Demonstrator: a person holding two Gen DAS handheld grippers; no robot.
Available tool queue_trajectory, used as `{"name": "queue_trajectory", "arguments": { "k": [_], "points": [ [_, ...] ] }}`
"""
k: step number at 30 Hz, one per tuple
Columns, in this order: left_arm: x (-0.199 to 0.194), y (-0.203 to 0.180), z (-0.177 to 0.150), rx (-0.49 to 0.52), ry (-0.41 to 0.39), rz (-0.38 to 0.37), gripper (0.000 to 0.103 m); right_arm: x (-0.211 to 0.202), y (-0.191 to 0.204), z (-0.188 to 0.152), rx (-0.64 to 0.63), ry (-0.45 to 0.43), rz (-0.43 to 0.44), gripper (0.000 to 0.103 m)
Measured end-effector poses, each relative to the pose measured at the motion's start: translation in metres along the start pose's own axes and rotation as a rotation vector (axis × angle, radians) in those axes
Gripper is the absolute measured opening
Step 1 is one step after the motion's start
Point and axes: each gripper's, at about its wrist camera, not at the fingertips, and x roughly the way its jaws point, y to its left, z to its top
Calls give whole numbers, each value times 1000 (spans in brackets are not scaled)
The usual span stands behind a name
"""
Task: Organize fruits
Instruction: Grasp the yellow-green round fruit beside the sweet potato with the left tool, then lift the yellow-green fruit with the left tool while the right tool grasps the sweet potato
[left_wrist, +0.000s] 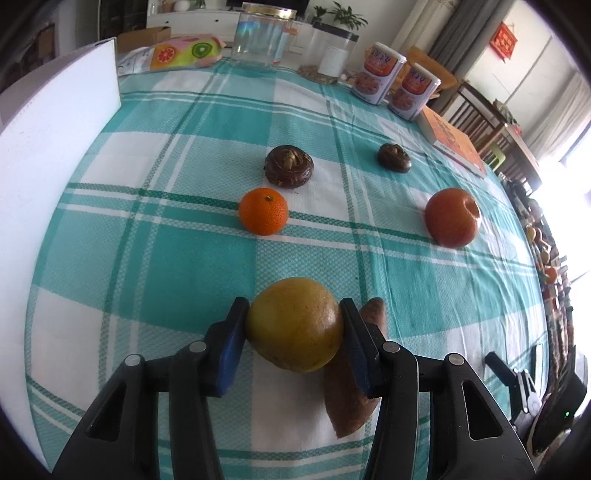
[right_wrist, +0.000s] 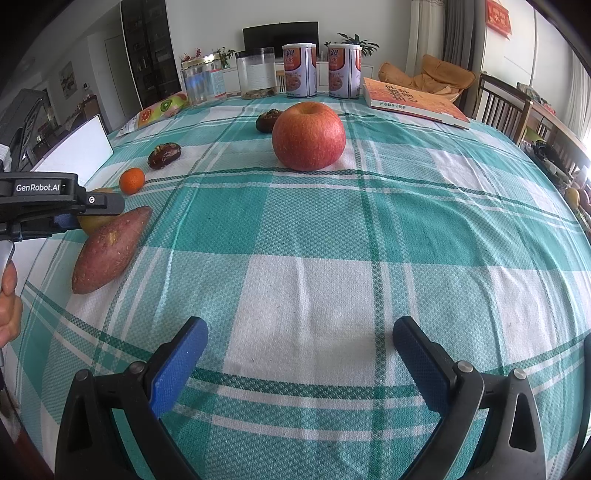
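Observation:
My left gripper (left_wrist: 293, 314) is shut on a yellow-green pear (left_wrist: 294, 328), with both blue pads pressed on its sides; the pear also shows in the right wrist view (right_wrist: 94, 221) behind the left gripper's body. A sweet potato (left_wrist: 354, 373) lies just right of and under the pear, also in the right wrist view (right_wrist: 110, 249). A small orange (left_wrist: 263, 211) and a red apple (left_wrist: 452, 217) sit farther out. My right gripper (right_wrist: 299, 354) is open and empty above the cloth, with the apple (right_wrist: 308, 136) well ahead of it.
Two dark brown water chestnuts (left_wrist: 289, 166) (left_wrist: 394, 157) lie beyond the orange. A white box (left_wrist: 55, 122) stands at left. Glass jars (left_wrist: 264, 35), two tins (left_wrist: 380, 74) and a book (left_wrist: 452, 142) line the table's far side on the teal checked tablecloth (right_wrist: 332, 240).

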Motion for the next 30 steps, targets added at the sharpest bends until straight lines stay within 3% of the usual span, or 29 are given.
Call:
{"name": "queue_trajectory", "arguments": {
  "k": [7,15,27,30],
  "points": [
    [-50,34,-40,0,-51,66,51,0,0,0,2,-1,6,101],
    [-66,46,-90,28,-124,143,51,0,0,0,1,-1,4,101],
    [-57,49,-101,26,-153,169,53,0,-1,0,2,0,5,101],
    [-57,49,-103,20,-159,170,66,0,-1,0,1,0,5,101]
  ]
}}
